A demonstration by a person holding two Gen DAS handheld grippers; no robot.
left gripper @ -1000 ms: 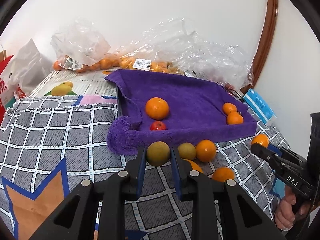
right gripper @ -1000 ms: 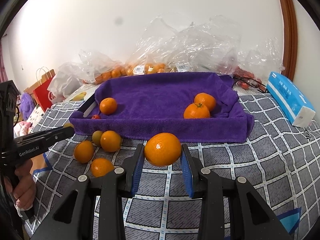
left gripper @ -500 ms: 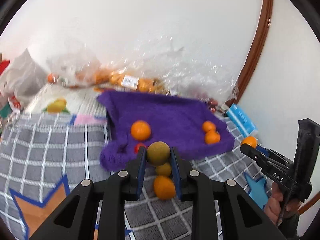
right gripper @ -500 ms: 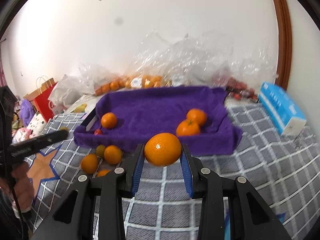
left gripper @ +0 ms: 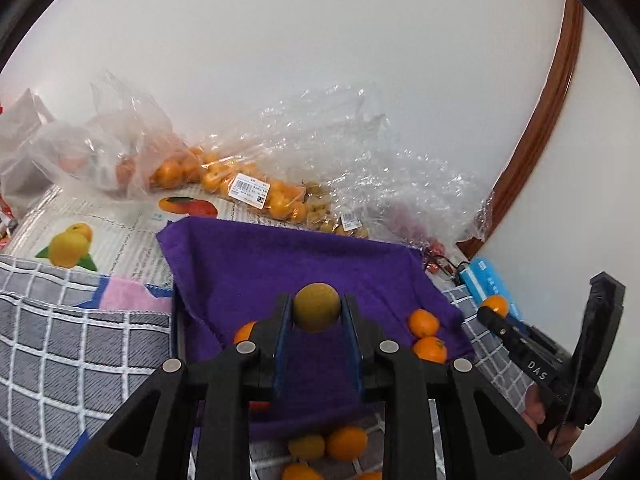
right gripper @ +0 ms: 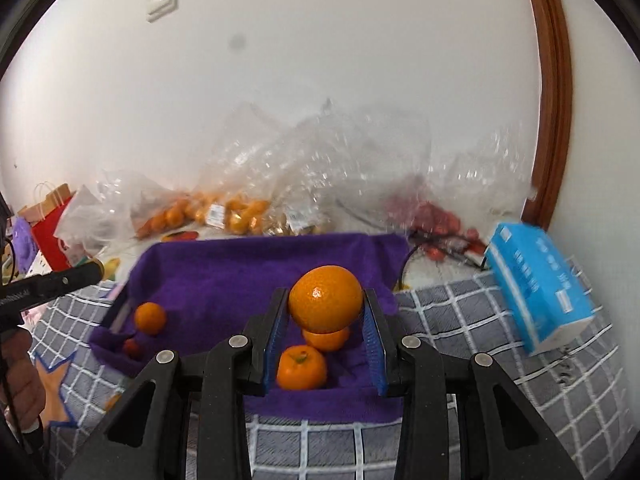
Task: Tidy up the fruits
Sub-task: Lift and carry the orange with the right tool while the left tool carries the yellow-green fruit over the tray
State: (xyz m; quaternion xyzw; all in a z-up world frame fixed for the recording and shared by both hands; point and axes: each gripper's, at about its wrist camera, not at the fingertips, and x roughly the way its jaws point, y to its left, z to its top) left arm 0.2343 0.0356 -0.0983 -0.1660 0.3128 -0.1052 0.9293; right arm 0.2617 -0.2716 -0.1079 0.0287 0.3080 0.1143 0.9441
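My left gripper is shut on a brownish-green round fruit and holds it above the purple towel-lined tray. My right gripper is shut on a large orange above the tray's right part, over two oranges lying there. Another orange and a small red fruit lie at the tray's left. Loose oranges and a green fruit lie on the cloth in front of the tray.
Clear plastic bags of oranges lie against the wall behind the tray. A blue tissue pack lies to the right. A red paper bag stands at far left. The grey checked cloth covers the surface.
Both grippers have risen and moved forward with their fruits, from in front of the tray to above it.
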